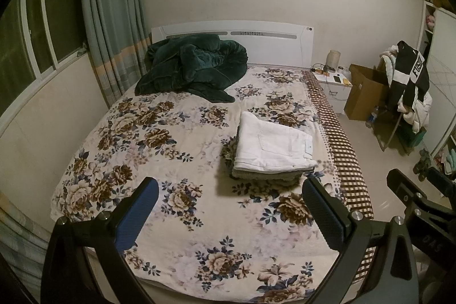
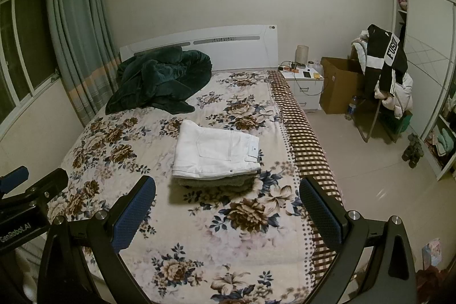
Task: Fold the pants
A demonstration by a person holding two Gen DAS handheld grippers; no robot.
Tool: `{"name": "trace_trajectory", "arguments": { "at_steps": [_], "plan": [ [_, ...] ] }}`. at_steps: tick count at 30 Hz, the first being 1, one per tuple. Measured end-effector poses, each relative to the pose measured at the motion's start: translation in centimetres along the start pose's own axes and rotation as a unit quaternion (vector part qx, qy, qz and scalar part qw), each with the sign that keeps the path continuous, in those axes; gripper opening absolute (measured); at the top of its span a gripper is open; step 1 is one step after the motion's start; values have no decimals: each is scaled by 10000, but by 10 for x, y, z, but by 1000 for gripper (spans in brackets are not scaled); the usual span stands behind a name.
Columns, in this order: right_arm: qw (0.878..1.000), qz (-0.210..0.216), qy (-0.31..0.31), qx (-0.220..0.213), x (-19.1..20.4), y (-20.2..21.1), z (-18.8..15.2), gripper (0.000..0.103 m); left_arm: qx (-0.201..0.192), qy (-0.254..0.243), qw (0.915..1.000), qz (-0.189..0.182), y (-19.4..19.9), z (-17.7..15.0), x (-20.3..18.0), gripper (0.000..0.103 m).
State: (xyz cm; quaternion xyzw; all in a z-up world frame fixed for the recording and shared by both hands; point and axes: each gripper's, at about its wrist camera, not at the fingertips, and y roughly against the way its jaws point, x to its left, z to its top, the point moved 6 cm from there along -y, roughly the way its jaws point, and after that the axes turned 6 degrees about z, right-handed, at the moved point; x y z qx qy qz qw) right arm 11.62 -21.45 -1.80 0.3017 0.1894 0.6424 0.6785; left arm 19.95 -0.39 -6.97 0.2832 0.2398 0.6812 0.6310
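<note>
White pants (image 1: pixel 270 146) lie folded on top of a small stack of folded clothes on the flowered bed (image 1: pixel 159 138), right of centre. They also show in the right wrist view (image 2: pixel 213 153). My left gripper (image 1: pixel 230 207) is open and empty, held above the foot of the bed, short of the stack. My right gripper (image 2: pixel 228 207) is open and empty, also above the bed's foot and short of the stack. The right gripper shows at the right edge of the left wrist view (image 1: pixel 413 195).
A crumpled dark green blanket (image 1: pixel 193 64) lies at the head of the bed by the white headboard (image 1: pixel 270 44). A nightstand (image 1: pixel 333 84), a cardboard box (image 1: pixel 364 93) and a chair piled with clothes (image 1: pixel 407 87) stand right of the bed. Curtains (image 1: pixel 111 19) hang at the left.
</note>
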Motion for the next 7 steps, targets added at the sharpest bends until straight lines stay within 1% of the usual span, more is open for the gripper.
{"name": "trace_trajectory", "arguments": {
  "at_steps": [7],
  "plan": [
    [10000,-9,21,-19,0,0,1,103,-90,35,10000,-15,0,7,6,103]
  ]
}}
